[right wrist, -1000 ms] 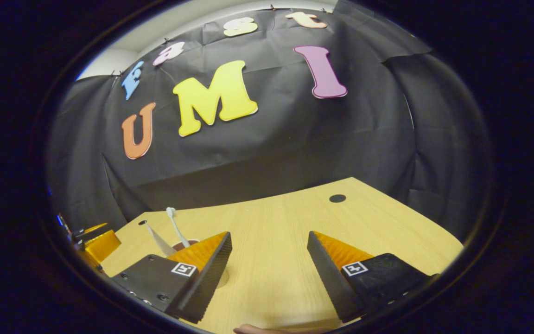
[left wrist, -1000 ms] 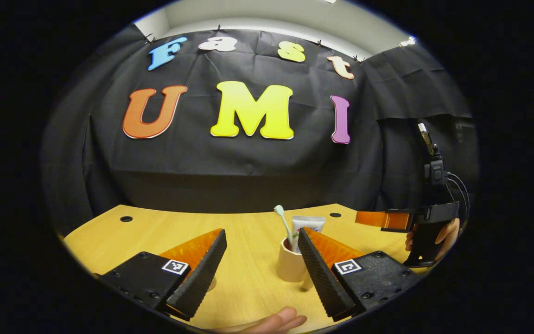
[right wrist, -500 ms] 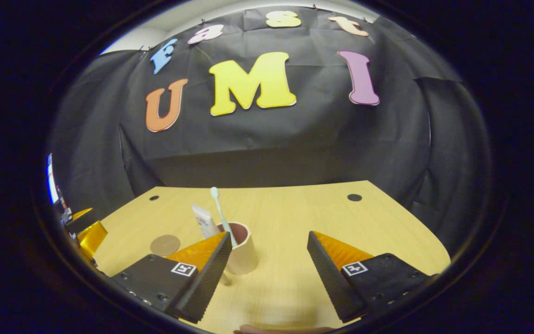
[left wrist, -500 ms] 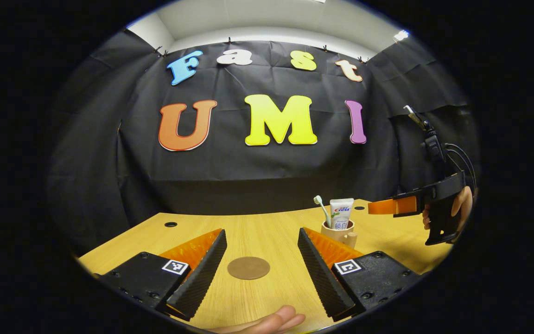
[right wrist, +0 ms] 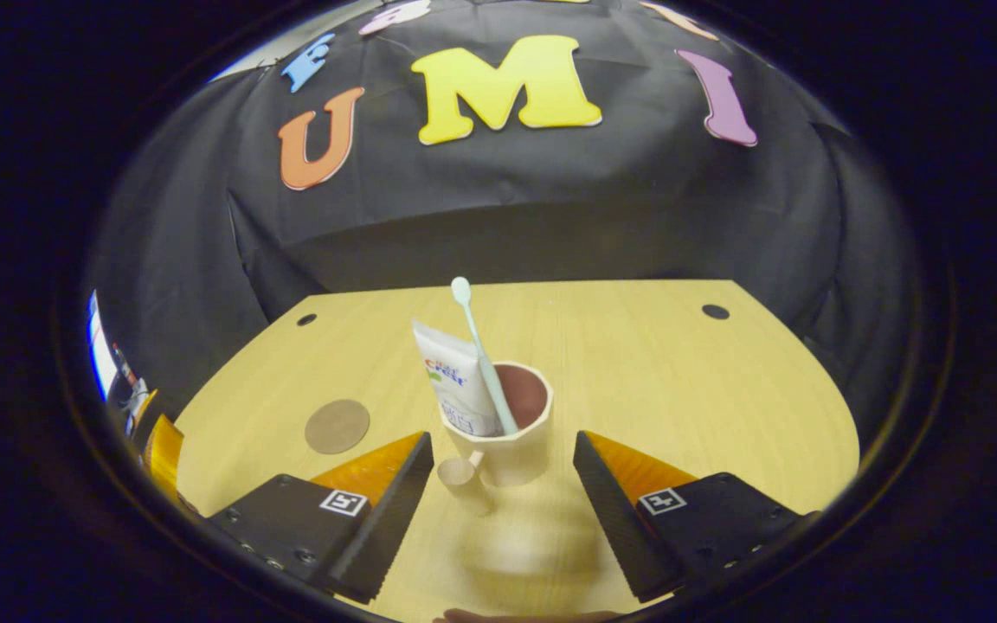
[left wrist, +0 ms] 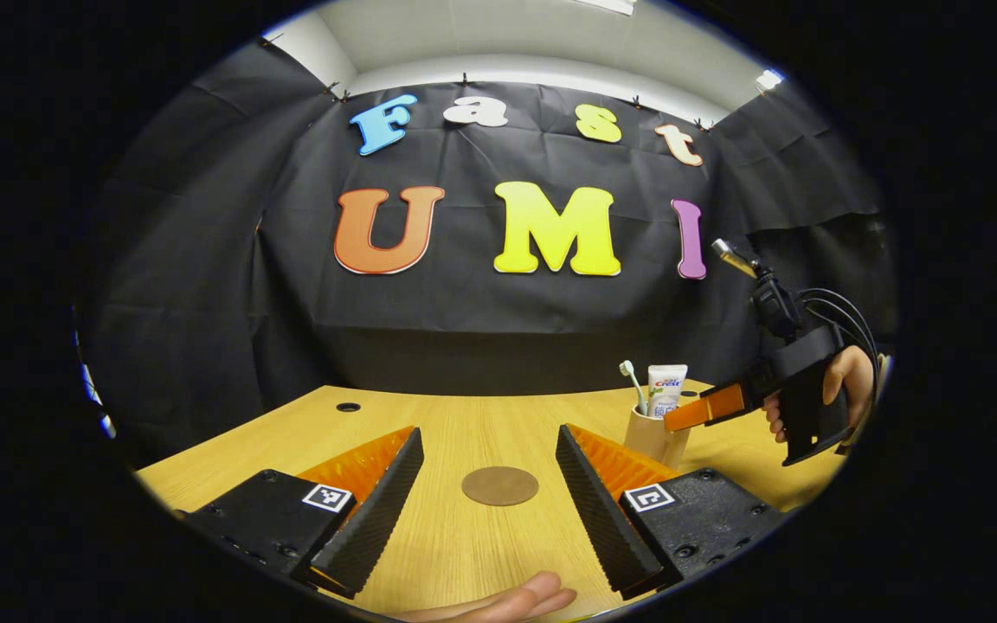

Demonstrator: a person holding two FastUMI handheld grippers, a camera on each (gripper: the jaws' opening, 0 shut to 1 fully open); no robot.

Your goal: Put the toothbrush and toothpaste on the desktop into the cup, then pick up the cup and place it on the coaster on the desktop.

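Cup loaded; you're lining up the grab.
Right gripper point(right wrist: 503, 484) wide open, empty, cup point(right wrist: 507, 433) just ahead: close on it, then carry to coaster point(right wrist: 337, 426).

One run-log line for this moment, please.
toothbrush, toothpaste: in cup | cup: on desktop, off coaster | right gripper: open, facing cup | left gripper: open

A black cloth wall point(left wrist: 481, 320) hung behind the wooden worktop point(left wrist: 464, 424). The worktop was light yellow wood with small round dark holes, one at 10 o'clock point(left wrist: 348, 407). Above the cloth, at 12 o'clock, was a pale ceiling point(left wrist: 542, 35) with bright light.
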